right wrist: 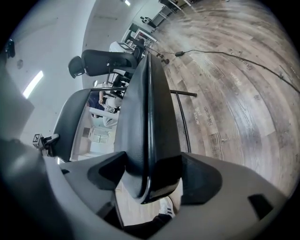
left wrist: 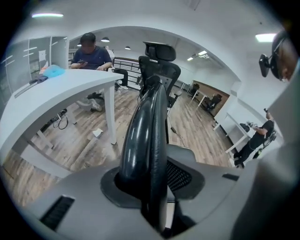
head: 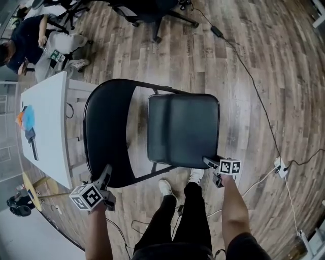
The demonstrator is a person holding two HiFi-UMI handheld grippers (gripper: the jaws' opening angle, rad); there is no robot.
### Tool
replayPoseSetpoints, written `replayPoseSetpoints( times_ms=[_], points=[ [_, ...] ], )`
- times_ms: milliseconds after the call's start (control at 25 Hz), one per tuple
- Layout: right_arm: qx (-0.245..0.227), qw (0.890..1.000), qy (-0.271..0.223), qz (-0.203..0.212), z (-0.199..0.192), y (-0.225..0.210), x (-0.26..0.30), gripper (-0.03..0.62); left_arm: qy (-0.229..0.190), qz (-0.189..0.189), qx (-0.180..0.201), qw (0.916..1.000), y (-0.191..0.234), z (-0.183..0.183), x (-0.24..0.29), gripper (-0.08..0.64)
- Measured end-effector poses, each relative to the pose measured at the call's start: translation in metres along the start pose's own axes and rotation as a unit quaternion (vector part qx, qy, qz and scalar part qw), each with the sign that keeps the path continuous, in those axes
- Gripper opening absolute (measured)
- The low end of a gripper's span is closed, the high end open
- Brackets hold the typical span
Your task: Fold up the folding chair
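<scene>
Folding chair [head: 175,147] stands on the floor [head: 244,45] straight ahead of me, backrest [head: 106,132] to the left, seat [head: 183,122] to the right. Table [head: 51,127] just left of the backrest. Backrest's near end sits in my left gripper [head: 105,172]; the seat's near right corner lies between the jaws of my right gripper [head: 211,170]. Office chairs [head: 152,12] stand beyond. A cable [head: 254,86] runs along the floor to the right.

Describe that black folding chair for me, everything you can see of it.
The folding chair is black, with a glossy padded seat, a curved padded backrest and a thin dark metal frame. It stands unfolded on the wooden floor beside a white table. The left gripper clamps the backrest's edge; a front corner of the seat sits between the open jaws of the right gripper.
</scene>
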State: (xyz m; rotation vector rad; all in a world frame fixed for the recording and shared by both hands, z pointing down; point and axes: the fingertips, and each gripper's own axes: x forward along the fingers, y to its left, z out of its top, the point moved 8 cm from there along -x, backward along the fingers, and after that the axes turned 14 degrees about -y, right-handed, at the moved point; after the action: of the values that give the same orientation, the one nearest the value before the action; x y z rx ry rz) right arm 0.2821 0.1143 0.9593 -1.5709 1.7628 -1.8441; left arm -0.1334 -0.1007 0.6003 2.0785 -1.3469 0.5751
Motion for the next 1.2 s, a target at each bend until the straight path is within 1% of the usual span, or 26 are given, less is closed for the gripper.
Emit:
replayPoseSetpoints(
  times_ms=[200, 360, 560, 720, 840, 920, 1000, 1120, 1200],
  points=[
    [-0.003, 0.999, 0.004, 0.034, 0.001, 0.051, -0.012, 0.365, -0.019, -0.009, 0.006, 0.9998, -0.003, 0.019, -0.022, 0.121],
    [-0.007, 0.999, 0.002, 0.052, -0.002, 0.103, -0.017, 0.365, -0.031, -0.019, 0.009, 0.9993, 0.009, 0.039, -0.040, 0.108],
    [-0.021, 0.998, -0.008, 0.060, -0.008, 0.176, -0.017, 0.365, -0.047, -0.036, 0.006, 0.9982, 0.029, 0.062, -0.061, 0.089],
    [-0.033, 0.998, -0.014, 0.058, -0.014, 0.235, -0.012, 0.365, -0.057, -0.029, 0.004, 0.9979, 0.051, 0.080, -0.076, 0.089],
    [-0.041, 0.997, -0.013, 0.063, -0.020, 0.282, -0.003, 0.365, -0.059, -0.038, 0.001, 0.9975, 0.070, 0.096, -0.086, 0.086],
    [-0.047, 0.996, -0.012, 0.074, -0.026, 0.317, 0.005, 0.365, -0.064, -0.053, 0.001, 0.9966, 0.083, 0.107, -0.094, 0.077],
    [-0.065, 0.994, -0.004, 0.088, -0.031, 0.353, 0.015, 0.365, -0.073, -0.065, 0.000, 0.9952, 0.096, 0.117, -0.102, 0.069],
    [-0.099, 0.988, 0.020, 0.116, -0.047, 0.413, 0.034, 0.365, -0.083, -0.067, 0.003, 0.9943, 0.118, 0.131, -0.120, 0.066],
    [-0.110, 0.984, 0.032, 0.135, -0.061, 0.450, 0.050, 0.365, -0.088, -0.065, 0.007, 0.9940, 0.134, 0.139, -0.130, 0.066]
  ],
)
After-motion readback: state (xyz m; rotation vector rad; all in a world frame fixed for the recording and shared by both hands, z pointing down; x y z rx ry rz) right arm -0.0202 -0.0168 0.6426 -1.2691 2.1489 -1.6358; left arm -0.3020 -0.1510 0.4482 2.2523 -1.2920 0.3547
